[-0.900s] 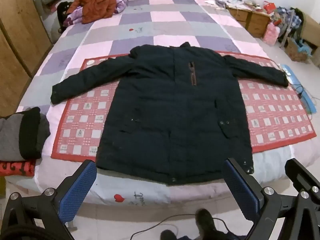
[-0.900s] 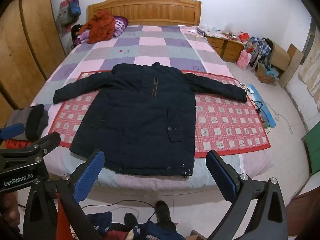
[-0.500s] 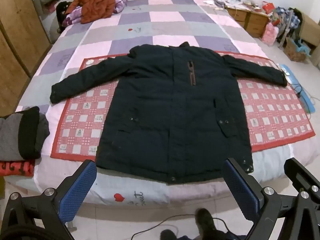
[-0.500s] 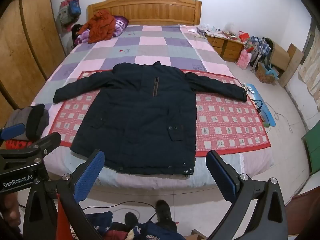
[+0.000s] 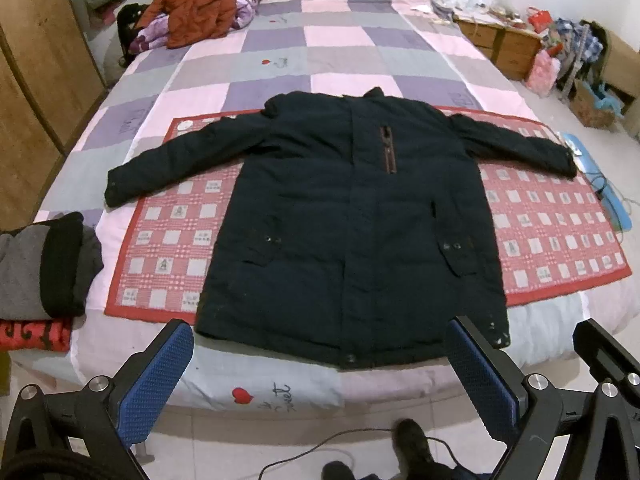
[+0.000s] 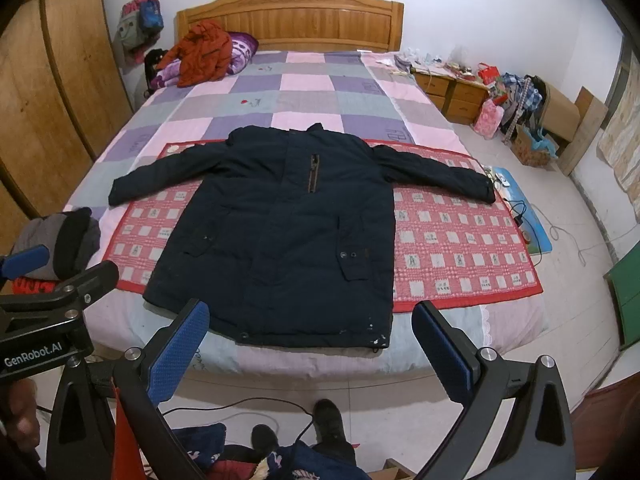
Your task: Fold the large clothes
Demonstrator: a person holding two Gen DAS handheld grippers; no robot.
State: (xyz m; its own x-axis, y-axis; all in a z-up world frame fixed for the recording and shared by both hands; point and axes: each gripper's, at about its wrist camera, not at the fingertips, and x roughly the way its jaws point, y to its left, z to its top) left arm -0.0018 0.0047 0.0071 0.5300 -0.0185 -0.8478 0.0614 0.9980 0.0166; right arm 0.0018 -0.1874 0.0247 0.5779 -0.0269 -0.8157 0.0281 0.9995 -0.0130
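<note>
Left gripper: my left gripper hangs over the floor at the foot of the bed, blue pads spread as wide as they go, nothing between them.
Right gripper: my right gripper is the same story, jaws released and empty, short of the near edge of the mattress.
Progress: I judge we're at the very start, with no fold made yet; the spreading-out looks done, all the folding is left.
What's left: by my reckoning, sleeves in across the body, then the body doubled up from the hem; a guess from the layout only.
Coat, place: the dark navy coat lies flat, front up, on a red checked mat across the near half of the bed, hem towards me and just over the mat's near edge.
Coat, near part: the hem has snap studs along it and pale specks near its right corner; two flap pockets sit above, one each side.
Coat, middle: it's closed down the front, with a short brown zip strip on the chest.
Coat, far part: both sleeves reach out left and right, angled slightly towards me; the collar stands at the far end.
Handling: it looks thick and padded, so I expect bulky folds that want to spring back.
Left of the bed edge: a folded pile of grey and black clothes sits well clear of the coat.
Far end: an orange jacket is heaped by the headboard, not in play.
</note>
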